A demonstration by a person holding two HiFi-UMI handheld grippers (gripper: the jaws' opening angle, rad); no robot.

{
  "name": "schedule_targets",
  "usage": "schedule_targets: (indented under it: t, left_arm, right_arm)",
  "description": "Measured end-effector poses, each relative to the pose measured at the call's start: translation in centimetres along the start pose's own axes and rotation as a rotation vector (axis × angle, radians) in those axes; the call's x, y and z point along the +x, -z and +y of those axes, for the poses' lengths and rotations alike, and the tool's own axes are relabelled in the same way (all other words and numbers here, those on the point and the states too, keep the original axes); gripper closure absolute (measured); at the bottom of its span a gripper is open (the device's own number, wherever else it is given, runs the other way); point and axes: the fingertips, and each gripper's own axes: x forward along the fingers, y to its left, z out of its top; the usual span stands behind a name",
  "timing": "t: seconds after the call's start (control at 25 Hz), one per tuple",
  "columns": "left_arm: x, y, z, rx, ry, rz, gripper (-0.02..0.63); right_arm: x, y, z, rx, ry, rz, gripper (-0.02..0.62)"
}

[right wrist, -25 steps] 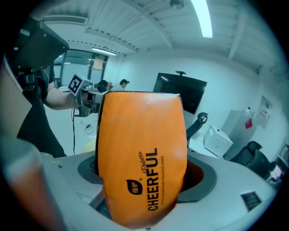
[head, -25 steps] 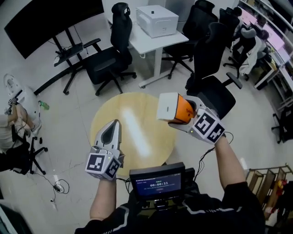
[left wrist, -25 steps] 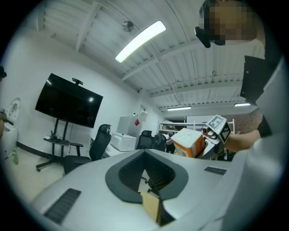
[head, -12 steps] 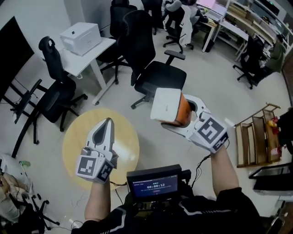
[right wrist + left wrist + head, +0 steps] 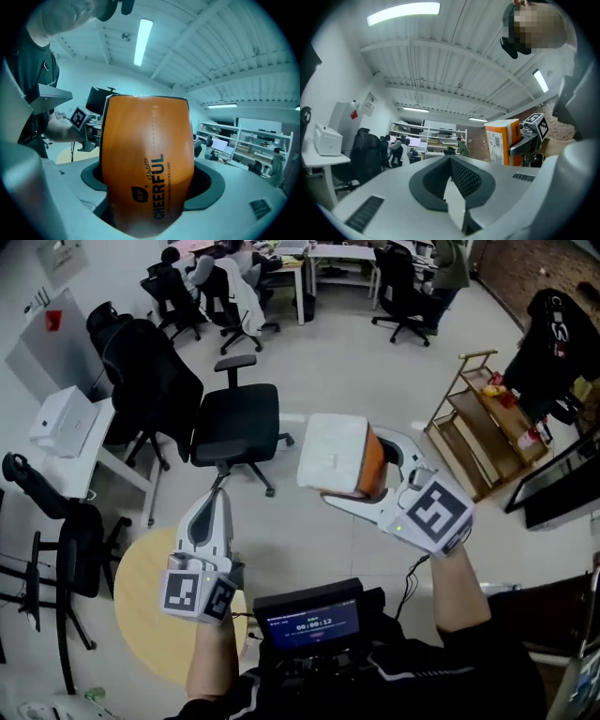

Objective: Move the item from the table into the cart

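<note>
An orange and white pack (image 5: 336, 457) marked CHEERFUL (image 5: 147, 173) is held up in mid air, with my right gripper (image 5: 367, 476) shut on it, its jaws standing wide around the pack. The left gripper view shows the same pack (image 5: 502, 140) off to the right. My left gripper (image 5: 217, 498) is shut and empty, level with the pack and to its left. The round yellow table (image 5: 141, 610) lies at the lower left. A wooden tiered cart (image 5: 478, 423) stands at the right, well apart from both grippers.
A black office chair (image 5: 234, 423) stands straight ahead on the floor. A white desk with a printer (image 5: 58, 418) is at the left, with more chairs around it. People sit at desks far off. A dark monitor (image 5: 562, 479) is at the right edge.
The view has swung to the right: the round table slid to the lower left and the wooden cart came into sight. Both grippers kept their pose, the pack still held.
</note>
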Motion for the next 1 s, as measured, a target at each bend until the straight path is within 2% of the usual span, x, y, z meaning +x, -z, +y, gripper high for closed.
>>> schedule_targets:
  t: [0.12,0.24,0.4,0.56,0.76,1.0]
  left_arm:
    - [5.1,1.0,-7.2,-0.024,0.186,0.006,0.603]
    - [7.9,2.4,-14.2,-0.02,0.337,0.012,0.603]
    - [8.6,4.0,-23.0,-0.011,0.544,0.016,0.603]
    - [9.8,6.0,-29.6,-0.059,0.704,0.079,0.603]
    - [8.2,6.6,-46.6,-0.075,0.935,0.09,0.603]
    - [5.4,8.7,-66.5,-0.08,1.195,0.101,0.603]
  right_arm:
    - [-6.6,3.1,-2.6,0.051,0.142,0.047,0.173]
    - [-14.0,6.3,-3.7,0.124,0.294,0.09,0.173]
    - [-23.2,9.4,-2.4,0.192,0.481,0.132,0.173]
    - [-30.1,11.3,-1.3,0.264,0.65,0.153,0.173]
    - [-46.0,13.0,2.1,0.296,0.859,0.13,0.173]
    - [-64.7,16.5,8.9,0.323,1.124,0.187,0.173]
